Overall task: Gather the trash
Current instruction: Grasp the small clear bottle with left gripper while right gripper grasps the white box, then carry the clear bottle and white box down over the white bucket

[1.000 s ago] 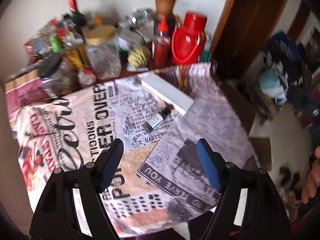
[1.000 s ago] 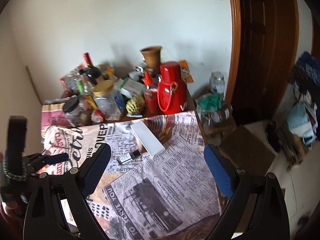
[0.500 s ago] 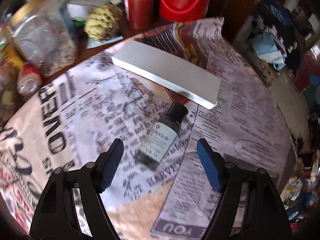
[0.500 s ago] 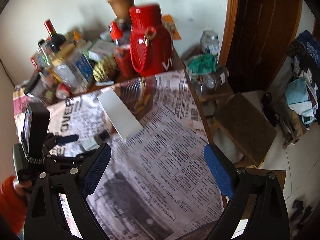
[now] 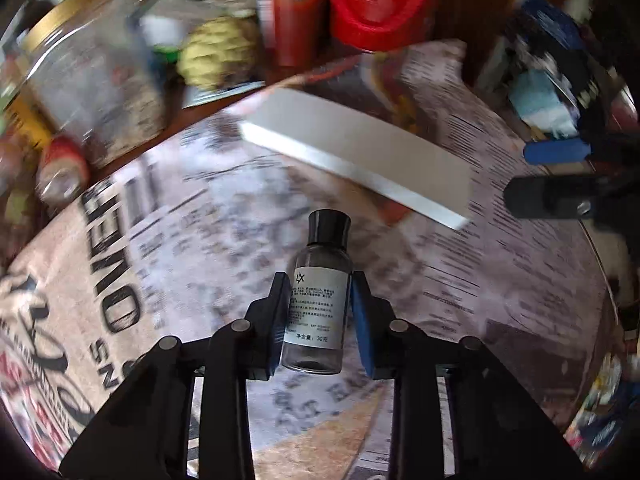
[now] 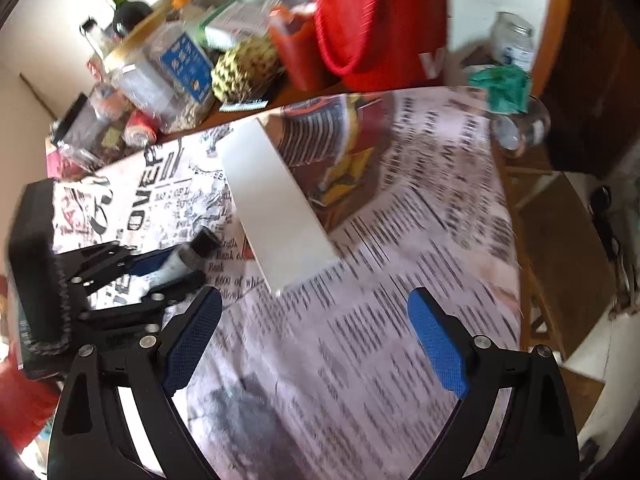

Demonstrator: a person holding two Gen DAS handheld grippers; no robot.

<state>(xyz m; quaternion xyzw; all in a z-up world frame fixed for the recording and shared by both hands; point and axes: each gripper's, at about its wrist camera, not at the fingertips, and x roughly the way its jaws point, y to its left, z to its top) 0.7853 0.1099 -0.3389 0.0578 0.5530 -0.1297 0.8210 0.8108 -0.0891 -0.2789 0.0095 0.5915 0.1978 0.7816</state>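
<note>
The small clear bottle [image 5: 318,300], black-capped with a white printed label, lies on the newsprint-patterned tablecloth [image 5: 500,280] near the middle of the table, cap pointing toward the long white box [image 5: 360,152] just beyond it. A second ago it sat far off and small between wide-spread tongs; half a second ago it lay between them with clear room on both sides. Now the left gripper [image 5: 320,312] has dropped over it and its jaws are closing, narrow, with the bottle's labelled body between the blue pads [image 5: 362,320], which look to be touching or nearly touching its sides. That suggests the first piece of trash is about to be secured, though it does not yet look lifted off the cloth. The right gripper [image 6: 316,340] has come down too and hangs over the cloth near the box's close end, tongs wide with nothing in them; the box seems its likely target. Crowded jars and a red flask [image 6: 380,28] stand well behind.
</note>
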